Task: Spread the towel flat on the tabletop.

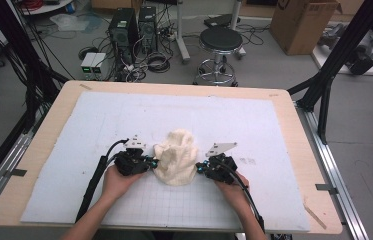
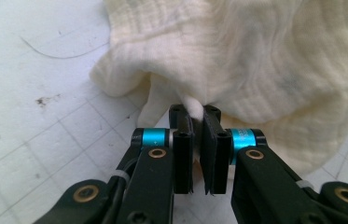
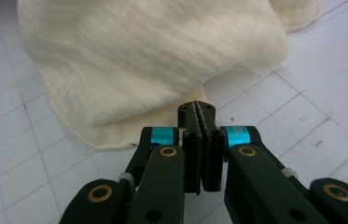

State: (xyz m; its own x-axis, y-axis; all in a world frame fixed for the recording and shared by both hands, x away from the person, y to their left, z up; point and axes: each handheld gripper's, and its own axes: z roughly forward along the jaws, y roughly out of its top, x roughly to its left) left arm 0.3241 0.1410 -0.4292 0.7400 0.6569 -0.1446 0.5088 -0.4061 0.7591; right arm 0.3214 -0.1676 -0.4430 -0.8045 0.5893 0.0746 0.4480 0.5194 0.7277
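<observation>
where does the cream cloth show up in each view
High view: the cream cloth lies bunched at the table's middle, between the left gripper and the right gripper.
Left gripper view: it spreads across the top and right, a fold pinched between the jaws.
Right gripper view: it covers the upper half, its edge at the jaw tips.
Shared landmark: the white gridded mat.

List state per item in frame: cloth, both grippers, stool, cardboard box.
cream cloth: crumpled in a heap on the white gridded mat, not spread.
left gripper: jaws shut on a fold of the cloth.
right gripper: jaws shut at the cloth's edge; whether fabric is pinched, cannot tell.
stool: upright on the floor, unoccupied.
cardboard box: on the floor beyond the table; open or closed, cannot tell.
</observation>
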